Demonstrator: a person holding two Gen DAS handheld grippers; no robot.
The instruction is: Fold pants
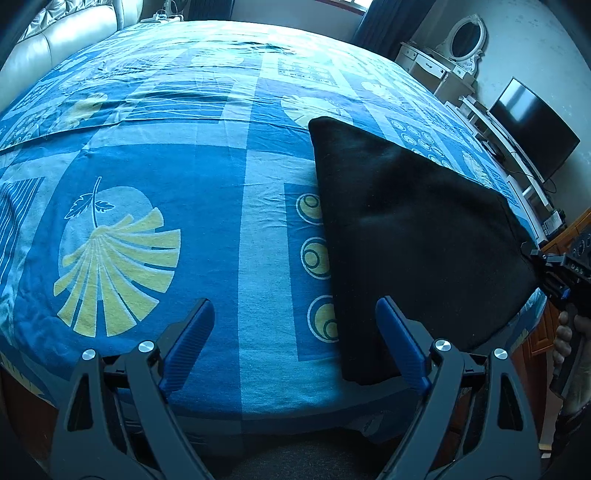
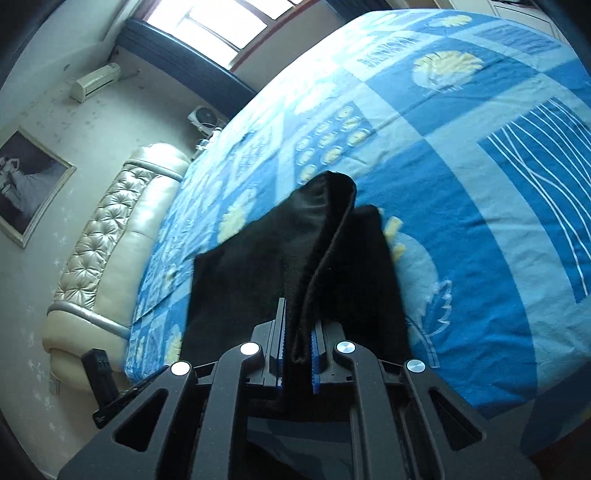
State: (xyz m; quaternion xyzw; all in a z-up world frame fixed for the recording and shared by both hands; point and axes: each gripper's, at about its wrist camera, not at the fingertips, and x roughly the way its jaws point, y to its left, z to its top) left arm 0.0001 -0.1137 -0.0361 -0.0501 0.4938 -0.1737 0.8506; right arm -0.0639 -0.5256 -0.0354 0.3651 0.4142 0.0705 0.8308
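Note:
The black pants [image 1: 406, 229] lie folded on the blue patterned bed sheet [image 1: 147, 166], right of centre in the left wrist view. My left gripper [image 1: 295, 314] is open and empty, its blue pads [image 1: 192, 332] spread over the bed's near edge, the right pad beside the pants' near corner. My right gripper [image 2: 298, 332] is shut on a raised edge of the pants [image 2: 295, 251] and lifts it off the bed. It also shows in the left wrist view [image 1: 554, 269] at the pants' right corner.
A padded cream headboard [image 2: 118, 236] stands at one end of the bed. A white dresser with an oval mirror [image 1: 461, 40] and a dark TV [image 1: 532, 125] on a white shelf line the wall at the right. A window [image 2: 221, 18] is beyond.

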